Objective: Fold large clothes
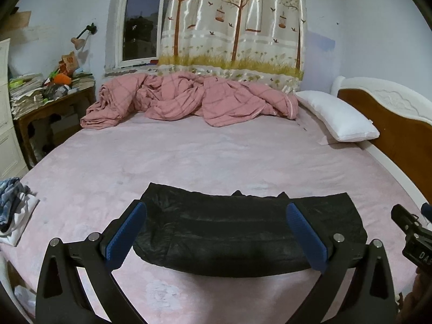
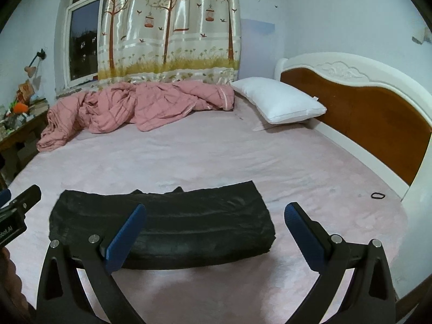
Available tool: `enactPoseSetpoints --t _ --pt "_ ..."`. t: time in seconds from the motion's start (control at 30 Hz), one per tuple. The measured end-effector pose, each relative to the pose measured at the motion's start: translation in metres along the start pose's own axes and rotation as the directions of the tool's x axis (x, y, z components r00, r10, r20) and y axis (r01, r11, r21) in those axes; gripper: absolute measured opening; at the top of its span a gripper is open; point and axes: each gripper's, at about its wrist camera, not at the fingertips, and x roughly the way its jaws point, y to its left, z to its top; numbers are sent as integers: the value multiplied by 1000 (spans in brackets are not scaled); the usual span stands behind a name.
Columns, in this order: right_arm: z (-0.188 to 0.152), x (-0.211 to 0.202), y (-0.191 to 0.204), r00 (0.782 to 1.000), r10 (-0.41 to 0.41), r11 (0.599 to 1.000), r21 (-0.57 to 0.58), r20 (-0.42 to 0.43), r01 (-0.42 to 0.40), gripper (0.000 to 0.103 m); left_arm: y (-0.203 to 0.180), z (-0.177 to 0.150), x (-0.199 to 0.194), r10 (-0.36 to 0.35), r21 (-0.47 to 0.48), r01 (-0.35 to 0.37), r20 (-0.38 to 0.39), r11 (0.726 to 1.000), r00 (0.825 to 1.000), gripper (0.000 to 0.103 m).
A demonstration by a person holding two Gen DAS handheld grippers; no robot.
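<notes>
A black garment point(image 1: 243, 232) lies folded into a thick rectangle on the pink bed sheet point(image 1: 189, 156), near the front edge. It also shows in the right wrist view point(image 2: 172, 224). My left gripper point(image 1: 216, 232) is open and empty, held just above the garment's near side, its blue pads point(image 1: 129, 232) spread wide. My right gripper point(image 2: 213, 235) is open and empty, over the garment's right end. The right gripper's body shows at the right edge of the left wrist view point(image 1: 413, 232); the left gripper's body shows at the left edge of the right wrist view point(image 2: 16, 213).
A crumpled pink checked quilt point(image 1: 189, 100) lies at the far side of the bed, a white pillow point(image 1: 337, 116) by the wooden headboard point(image 2: 364, 113). A cluttered desk point(image 1: 48, 94) stands at left. A pile of clothes point(image 1: 13, 208) sits at the bed's left edge. A black hair tie point(image 2: 377, 195) lies on the sheet.
</notes>
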Motion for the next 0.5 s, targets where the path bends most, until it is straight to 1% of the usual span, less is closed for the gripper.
enactPoseSetpoints --t 0.1,0.2,0.3,0.43,0.5 --pt "0 -1 1 1000 -1 1000 -7 8 1 103 -9 -3 -1 -17 32 17 0 999 1000 103" --pt "1 0 2 1000 2 1000 5 4 -2 103 -15 -2 3 -39 42 40 -26 998 999 103" --pt "4 2 5 1000 9 1000 11 -4 -9 103 -12 1 4 -45 23 46 -37 999 998 103" --pt "4 5 8 1000 6 1000 -6 -1 -6 103 -13 -1 -2 -19 44 19 -3 999 1000 103" --pt "4 4 6 1000 7 1000 9 1 -7 103 -13 -1 1 -36 50 37 -22 998 999 103"
